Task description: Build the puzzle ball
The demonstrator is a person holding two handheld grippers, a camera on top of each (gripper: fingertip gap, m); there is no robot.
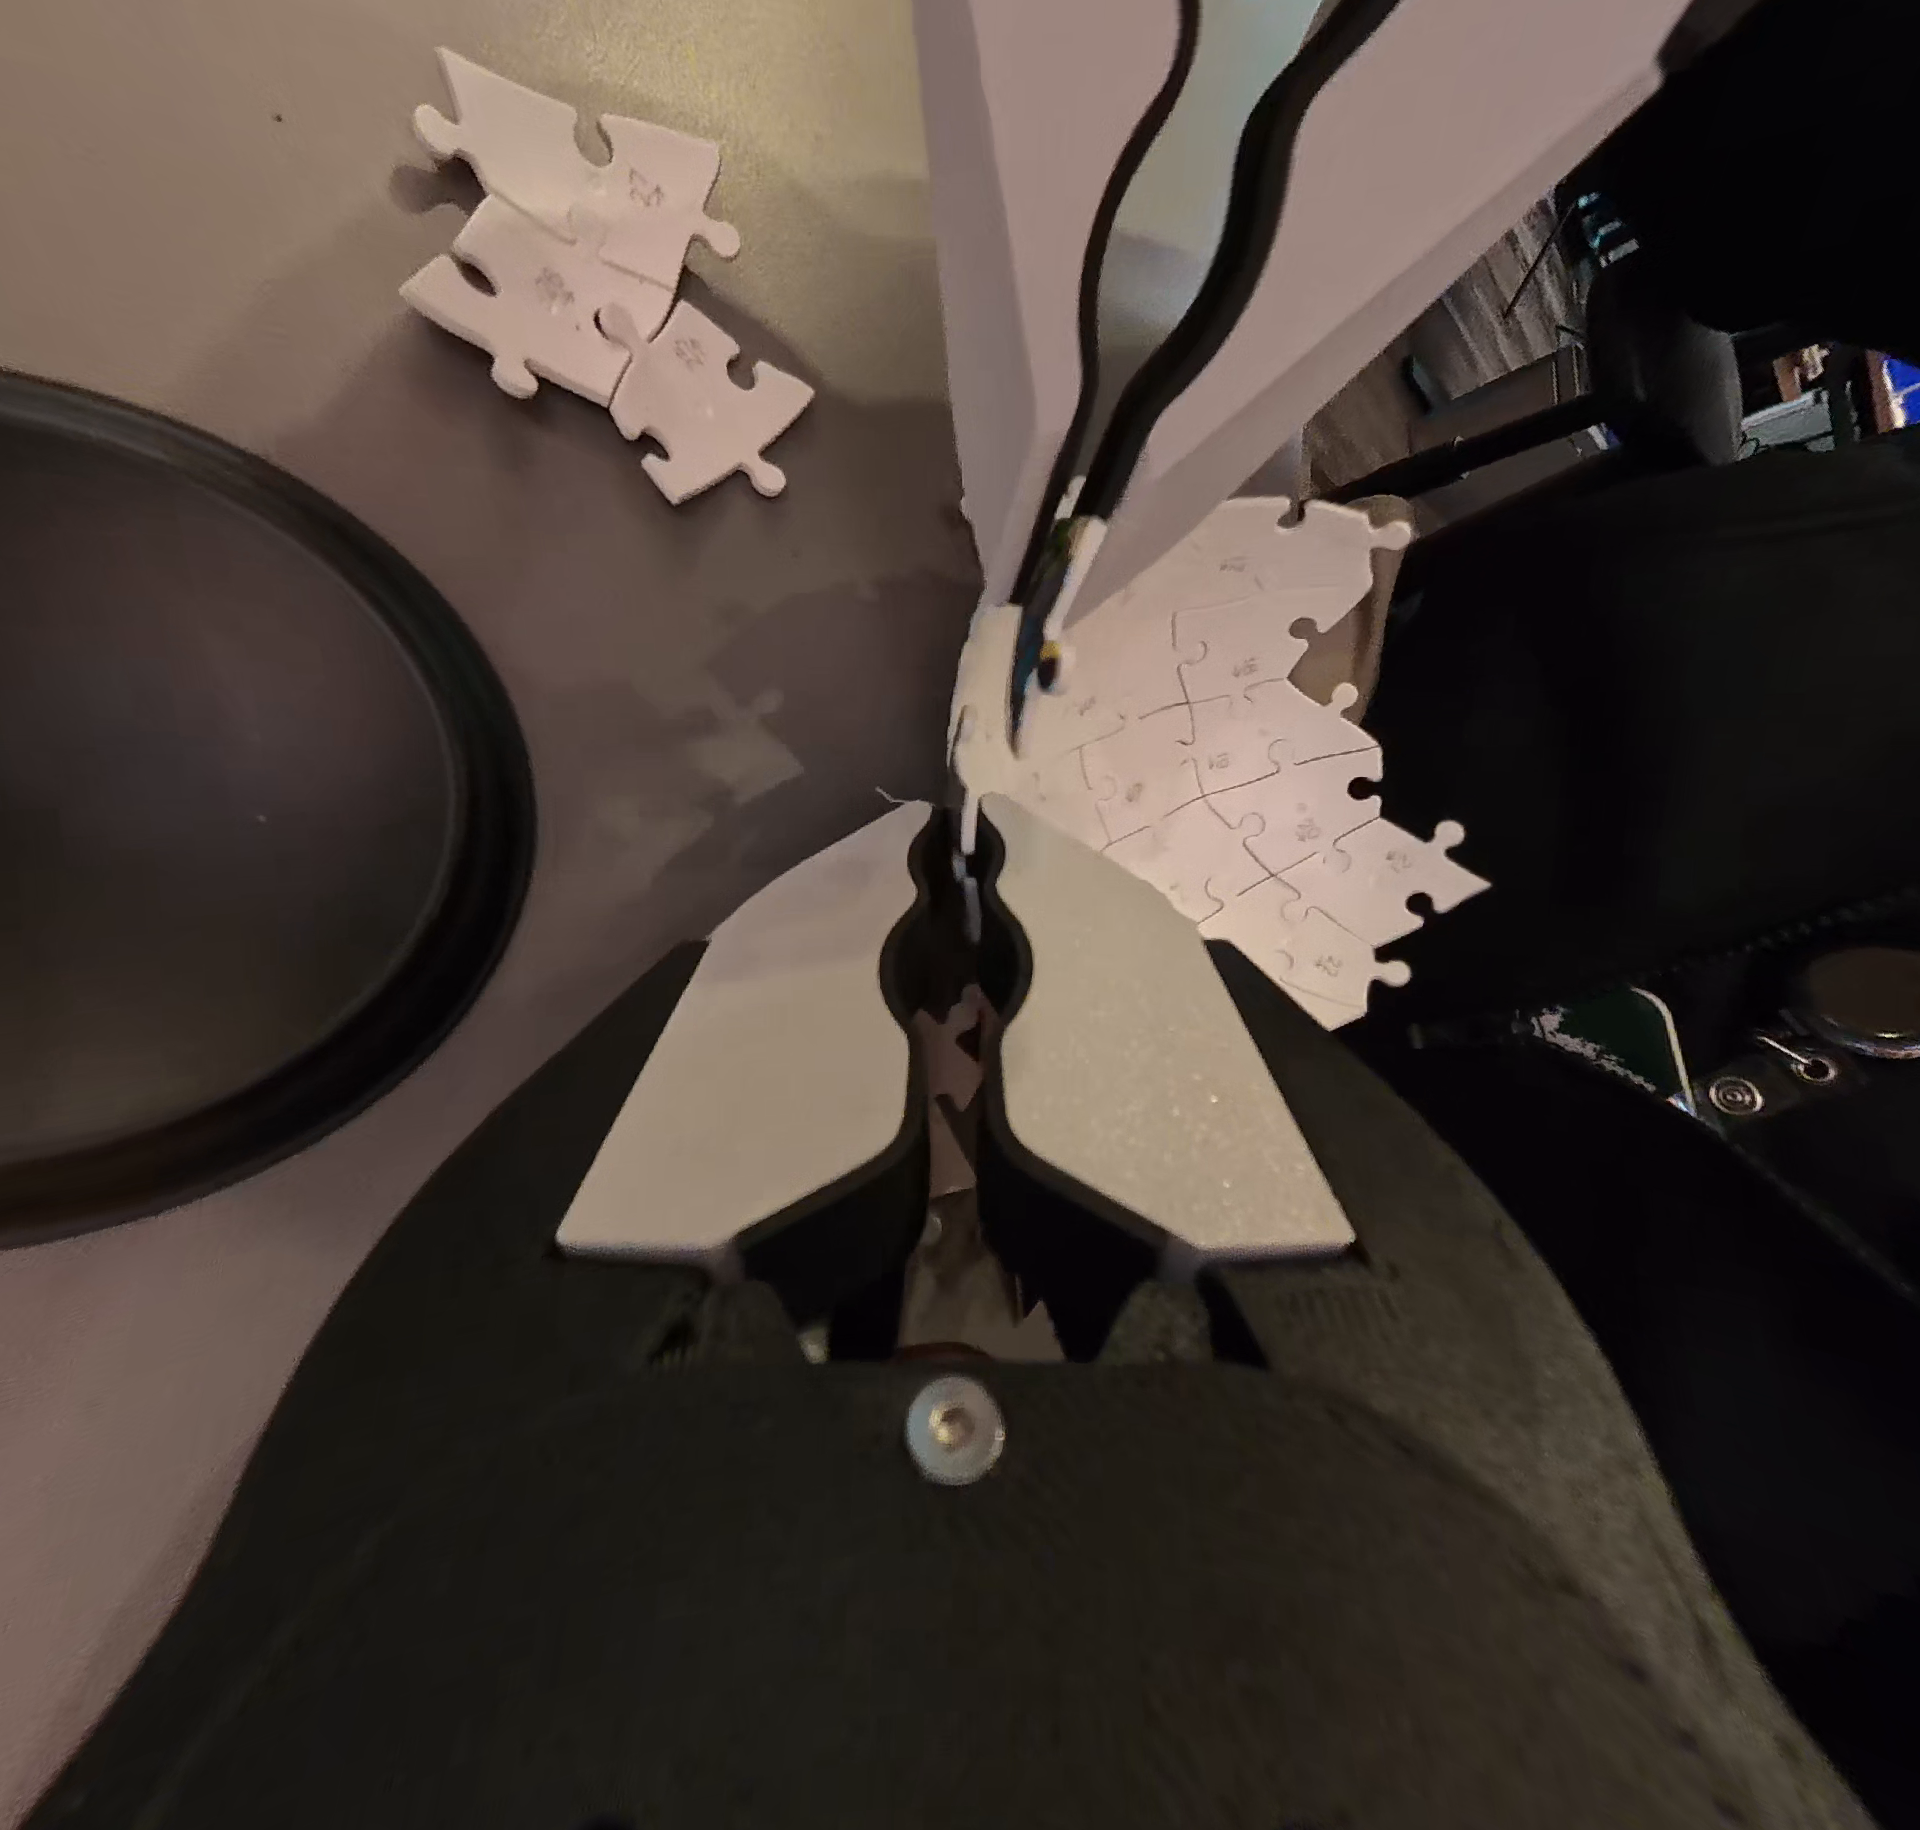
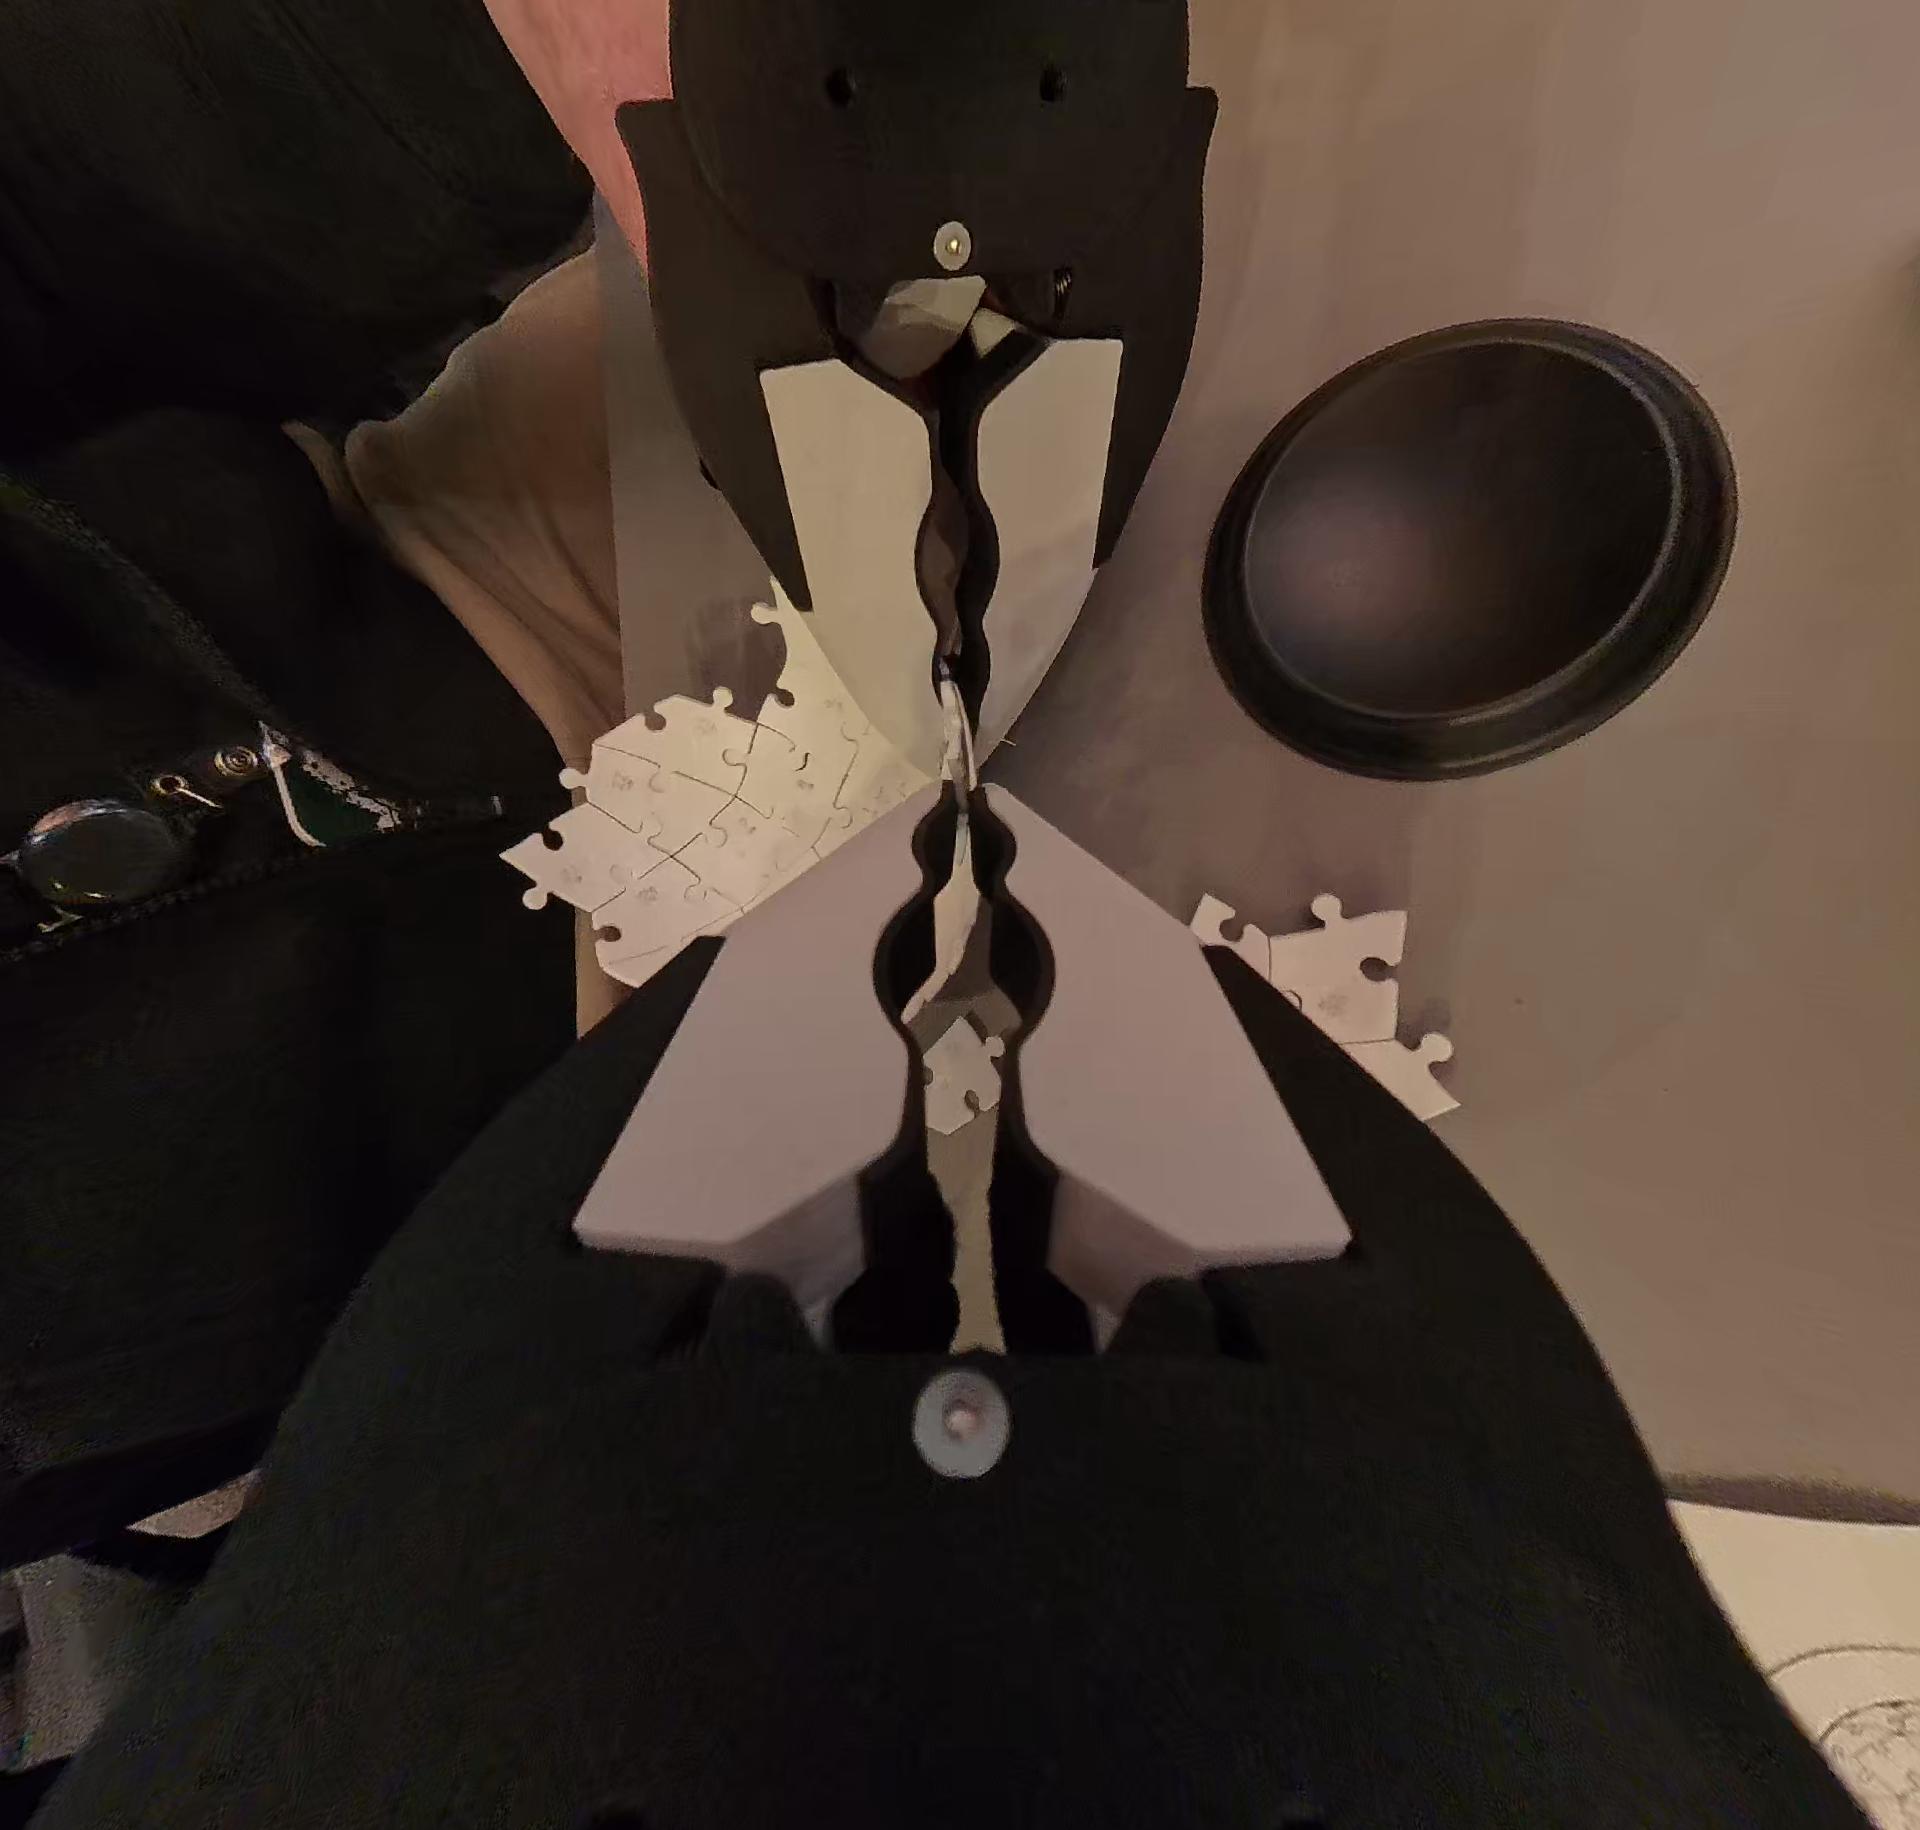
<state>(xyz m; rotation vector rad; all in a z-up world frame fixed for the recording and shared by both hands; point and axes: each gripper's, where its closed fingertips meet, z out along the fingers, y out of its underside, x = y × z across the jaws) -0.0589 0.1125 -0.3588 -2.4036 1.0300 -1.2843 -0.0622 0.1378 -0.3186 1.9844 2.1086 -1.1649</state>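
Observation:
The assembled curved puzzle section (image 1: 1247, 772) is white with several joined pieces and is held above the grey table. My left gripper (image 1: 966, 830) is shut on its edge, where a thin white piece shows edge-on between the fingers. My right gripper (image 1: 1039, 658) comes in from the top and meets that same edge. In the right wrist view my right gripper (image 2: 961, 814) is shut on a white puzzle piece (image 2: 951, 913) that touches the section (image 2: 707, 814). The left gripper (image 2: 961, 720) faces it tip to tip.
A cluster of loose white pieces (image 1: 603, 284) lies on the table, and also shows in the right wrist view (image 2: 1340, 1001). A black bowl (image 1: 208, 793) (image 2: 1475, 544) stands beside the grippers. A person in dark clothing (image 2: 208, 637) is close by. A white sheet (image 2: 1818, 1624) lies at one corner.

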